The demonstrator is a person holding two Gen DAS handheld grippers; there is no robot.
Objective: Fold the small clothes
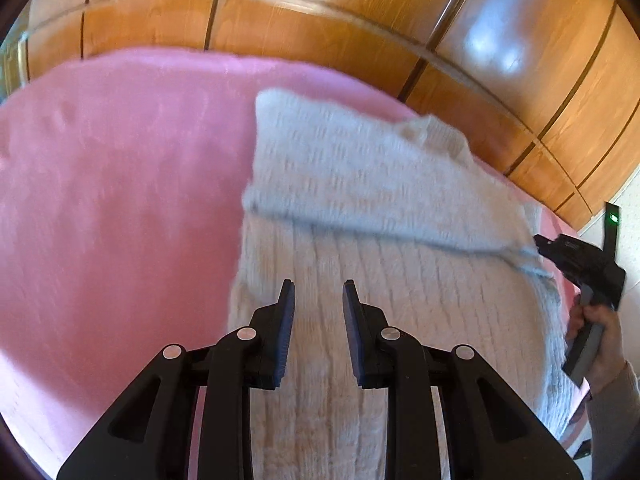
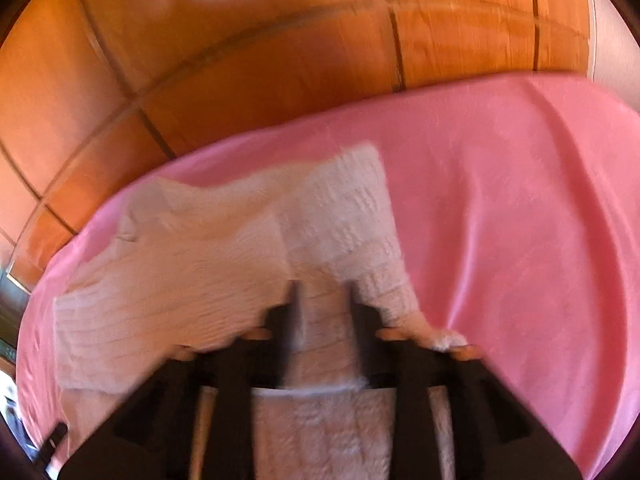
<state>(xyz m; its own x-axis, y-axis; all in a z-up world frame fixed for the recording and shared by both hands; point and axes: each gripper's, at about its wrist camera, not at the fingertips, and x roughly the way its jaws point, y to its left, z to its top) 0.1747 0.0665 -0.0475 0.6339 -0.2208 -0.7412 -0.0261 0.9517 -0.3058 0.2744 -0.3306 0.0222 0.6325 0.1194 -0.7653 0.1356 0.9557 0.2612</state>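
We have a cream knitted sweater [image 1: 360,280] lying on the pink blanket [image 1: 120,200], near its far edge by the wooden wardrobe [image 1: 320,40]. One sleeve [image 1: 340,168] already lies folded across the sweater's body, so the fold looks partly done; the other side and the lengthwise fold seem left to do. The sweater's long axis runs away from us toward the wardrobe, its ribs following that line. Our left gripper [image 1: 319,294] hovers over the sweater's near part, jaws narrowly apart and empty. Our right gripper [image 2: 322,300] sits at the sweater's right edge, jaws parted with knit between them, not visibly pinched.
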